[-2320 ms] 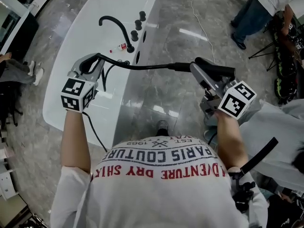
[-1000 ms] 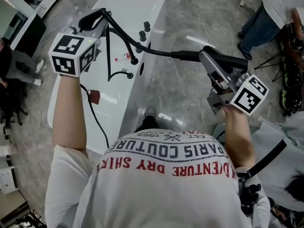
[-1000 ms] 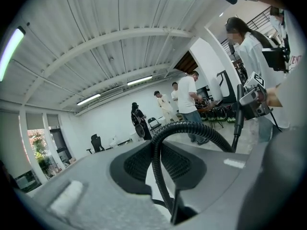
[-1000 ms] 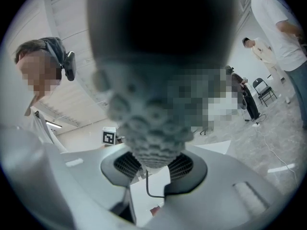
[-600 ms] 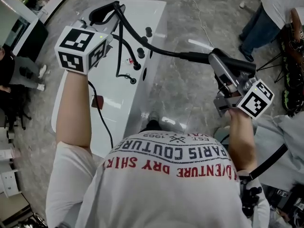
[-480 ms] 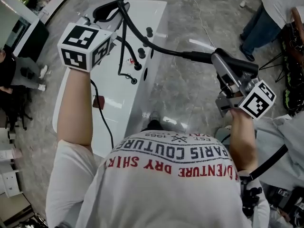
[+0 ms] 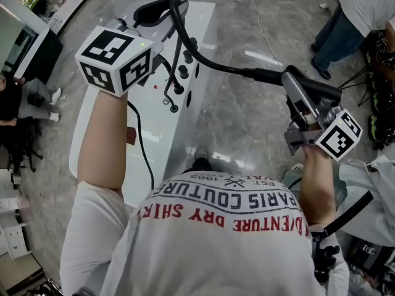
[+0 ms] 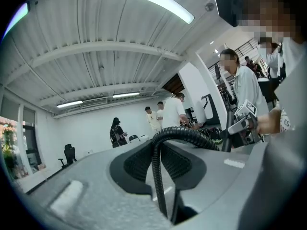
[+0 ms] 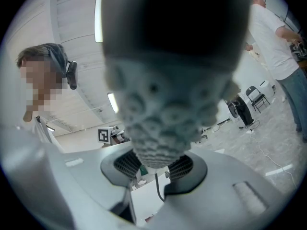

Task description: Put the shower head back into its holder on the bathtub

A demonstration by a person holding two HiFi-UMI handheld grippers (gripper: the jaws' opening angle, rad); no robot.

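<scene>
Left gripper (image 7: 153,10) rides high above the white bathtub (image 7: 179,131), jaws clamped on the black hose (image 7: 207,59). In the left gripper view the hose runs right between the pads (image 8: 139,164). The hose arcs across to the right, where the right gripper (image 7: 300,96) pinches the shower head (image 7: 311,86) in the air over the grey floor (image 7: 247,122), off to the right of the tub. Its nozzle face (image 9: 160,128) sits squarely between the jaws. The tub's black knobs (image 7: 183,71) sit below the hose.
</scene>
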